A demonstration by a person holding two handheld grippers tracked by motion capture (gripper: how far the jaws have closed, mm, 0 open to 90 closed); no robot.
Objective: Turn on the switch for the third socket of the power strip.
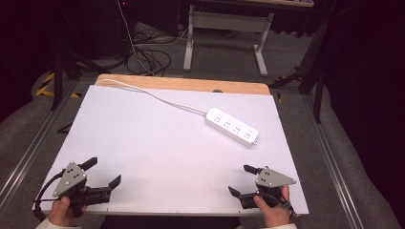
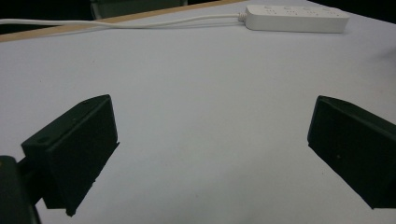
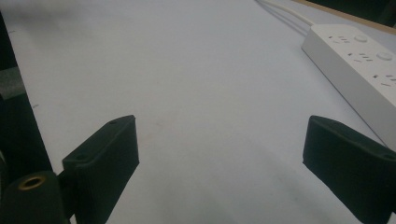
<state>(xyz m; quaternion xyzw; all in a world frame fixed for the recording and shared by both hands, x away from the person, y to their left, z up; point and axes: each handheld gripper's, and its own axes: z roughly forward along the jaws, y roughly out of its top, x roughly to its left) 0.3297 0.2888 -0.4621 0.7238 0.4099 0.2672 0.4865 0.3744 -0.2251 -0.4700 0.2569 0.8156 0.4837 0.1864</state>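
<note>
power strip (image 1: 232, 126) mid-table, cord cut off | left tongs (image 1: 104, 171) spread | right tongs (image 1: 240, 180) spread, empty

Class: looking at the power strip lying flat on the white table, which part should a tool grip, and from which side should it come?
Grip the power strip across its narrow width near the middle, coming down from above. It lies flat, long and slim, so its two long sides give parallel faces; its cord leaves the far-left end. The right tool, open, is nearer.
</note>
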